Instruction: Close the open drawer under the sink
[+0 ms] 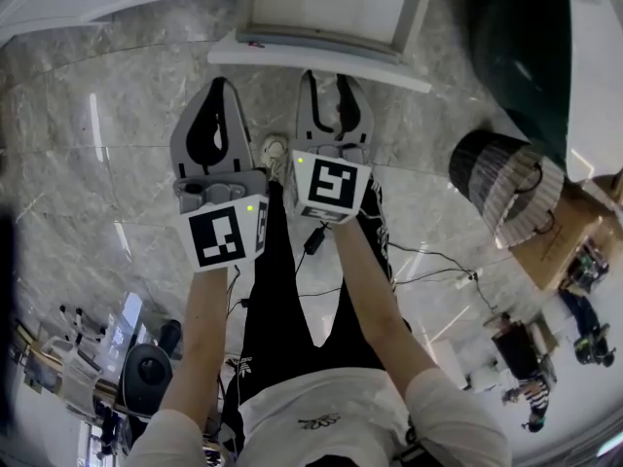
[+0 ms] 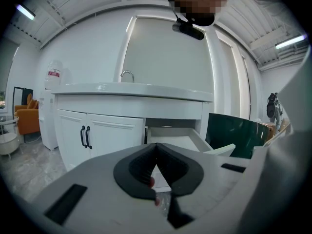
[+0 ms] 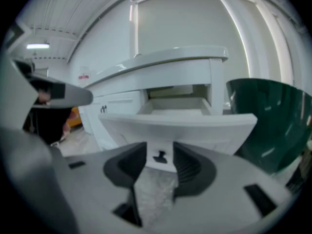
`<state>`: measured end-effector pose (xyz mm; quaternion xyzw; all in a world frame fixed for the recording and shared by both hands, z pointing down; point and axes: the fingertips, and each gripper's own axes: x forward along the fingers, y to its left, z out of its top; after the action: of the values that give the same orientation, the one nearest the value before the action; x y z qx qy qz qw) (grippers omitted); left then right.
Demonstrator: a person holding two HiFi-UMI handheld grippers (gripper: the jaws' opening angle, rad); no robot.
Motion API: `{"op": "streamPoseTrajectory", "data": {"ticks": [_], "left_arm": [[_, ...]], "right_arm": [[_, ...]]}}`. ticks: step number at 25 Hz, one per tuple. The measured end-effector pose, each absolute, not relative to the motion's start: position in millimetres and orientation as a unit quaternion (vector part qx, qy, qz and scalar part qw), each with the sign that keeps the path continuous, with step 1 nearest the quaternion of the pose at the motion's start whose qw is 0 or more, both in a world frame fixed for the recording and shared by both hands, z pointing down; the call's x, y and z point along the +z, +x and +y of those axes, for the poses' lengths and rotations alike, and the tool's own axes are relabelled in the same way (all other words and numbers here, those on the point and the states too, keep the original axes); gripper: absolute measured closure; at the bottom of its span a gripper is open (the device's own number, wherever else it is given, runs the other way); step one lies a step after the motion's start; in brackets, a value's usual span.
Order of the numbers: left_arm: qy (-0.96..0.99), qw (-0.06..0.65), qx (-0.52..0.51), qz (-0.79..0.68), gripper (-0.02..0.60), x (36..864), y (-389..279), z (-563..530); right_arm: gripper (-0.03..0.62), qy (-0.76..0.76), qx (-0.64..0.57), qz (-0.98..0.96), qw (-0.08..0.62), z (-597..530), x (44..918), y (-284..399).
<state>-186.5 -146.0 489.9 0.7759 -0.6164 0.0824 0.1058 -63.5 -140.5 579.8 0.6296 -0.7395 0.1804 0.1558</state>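
Observation:
The white drawer under the sink counter stands pulled out, its front panel toward me. In the right gripper view the front panel fills the middle, with a small dark handle on it. My right gripper is open and the handle shows in the gap between its jaws, with no pad pressing on it. From the head view the right gripper points at the panel's lower edge, very close to it. My left gripper hangs beside it, shut and empty, and in its own view the left gripper faces the drawer.
White cabinet doors with black handles stand left of the drawer, and a faucet rises on the counter. A dark green curved object stands right of the drawer. A striped round basket and cables lie on the marble floor.

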Motion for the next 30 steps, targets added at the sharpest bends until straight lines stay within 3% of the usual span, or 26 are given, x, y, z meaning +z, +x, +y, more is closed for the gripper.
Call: {"op": "streamPoseTrajectory", "data": {"ticks": [12,19,30], "left_arm": [[0.769,0.111,0.111,-0.620,0.560,511,-214,-139],[0.759,0.107,0.126,-0.630,0.560,518,-226,-138],[0.753,0.106,0.121,-0.638,0.560,521,-230,-145]], "right_arm": [[0.399,0.668,0.243,-0.680,0.180,-169,630,-67],[0.447,0.671,0.224,-0.676,0.205,-172,630,-69],[0.450,0.665,0.216,-0.687,0.199,-173,631,-71]]}}
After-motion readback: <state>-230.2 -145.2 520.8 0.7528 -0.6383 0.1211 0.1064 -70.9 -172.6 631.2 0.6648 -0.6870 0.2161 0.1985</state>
